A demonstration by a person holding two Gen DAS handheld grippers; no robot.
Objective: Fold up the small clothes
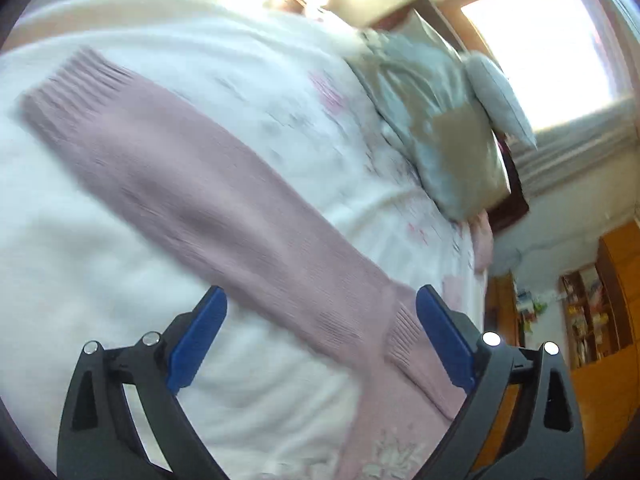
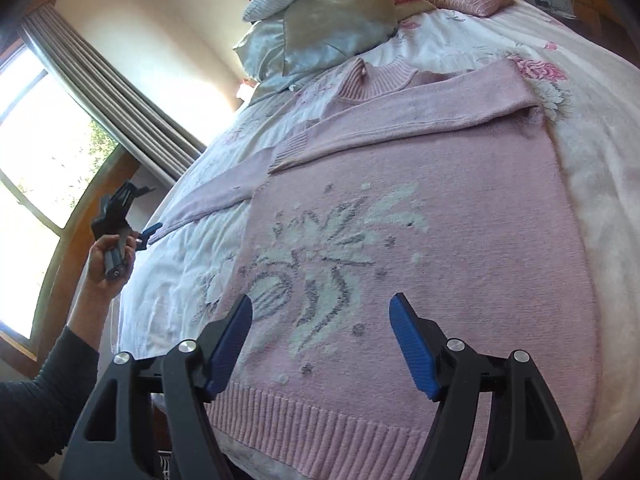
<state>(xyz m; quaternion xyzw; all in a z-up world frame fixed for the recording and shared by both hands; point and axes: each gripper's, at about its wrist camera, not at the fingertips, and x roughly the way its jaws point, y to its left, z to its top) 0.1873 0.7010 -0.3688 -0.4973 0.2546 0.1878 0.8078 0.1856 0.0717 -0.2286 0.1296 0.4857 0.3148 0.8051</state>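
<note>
Fingers of the right gripper spread wide above the hem of the sweater, empty. Left gripper likewise gapes wide, holding nothing, over the outstretched sleeve. Sweater lies flat on the bed, one sleeve folded across its chest, pillows beyond the collar.

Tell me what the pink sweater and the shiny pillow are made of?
The pink sweater looks like soft knitted yarn, maybe wool or acrylic: you can see ribbed rows along its hem and cuffs. The shiny pillow looks like satin or silk, since its smooth cover gleams in the light.
</note>
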